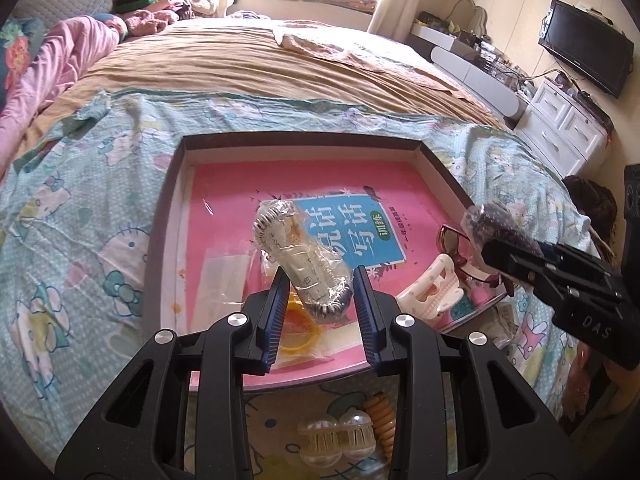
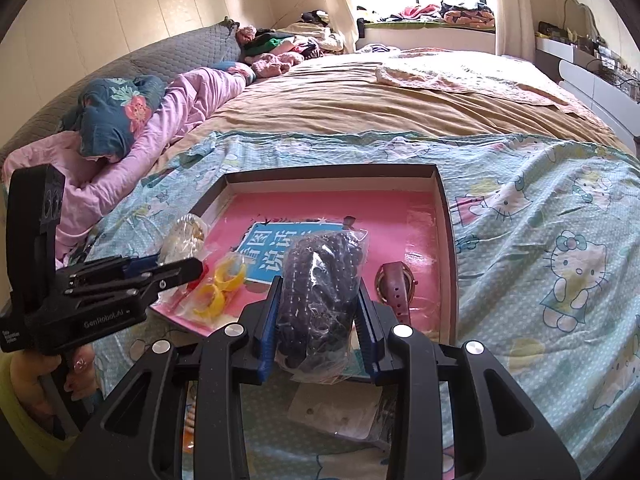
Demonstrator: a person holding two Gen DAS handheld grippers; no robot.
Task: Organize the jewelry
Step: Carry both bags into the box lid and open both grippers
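Jaws of the left gripper (image 1: pixel 322 312) clamped on a clear plastic bag of pale beaded jewelry (image 1: pixel 298 258), blue pads (image 1: pixel 276 316) pressing its lower end, the bag tilted up and away over a shallow dark-rimmed box (image 1: pixel 304 138). Beneath the bag, inside the box, a pink booklet (image 1: pixel 224 200) with a blue title panel, a yellow-orange ring-shaped piece in plastic wrap (image 1: pixel 298 330) and a flat clear packet (image 1: pixel 226 274). To the right, near the box's right wall, a white hair claw (image 1: pixel 434 290) and a dark red watch (image 1: pixel 454 240). Right gripper (image 2: pixel 318 320) pinching a clear bag of dark beads (image 2: pixel 320 292), held upright between its blue pads (image 2: pixel 266 332) above the near edge of the same box (image 2: pixel 444 216); seen from the left wrist, that bag (image 1: pixel 494 224) jutting from the black tool at the frame's right. Below the left gripper, on the Hello Kitty sheet (image 1: pixel 80 220) just outside the box, two translucent dome-shaped hair clips (image 1: pixel 338 438) and an orange coiled band (image 1: pixel 382 416). Under the right gripper, a clear flat packet (image 2: pixel 340 412) on the sheet. Around all this, a wide bed with a tan cover (image 1: pixel 260 64), a pink quilt (image 2: pixel 152 136) bunched at the left, a white drawer unit (image 1: pixel 568 132) and a wall-mounted screen (image 1: pixel 584 46) at the right of the left wrist view.
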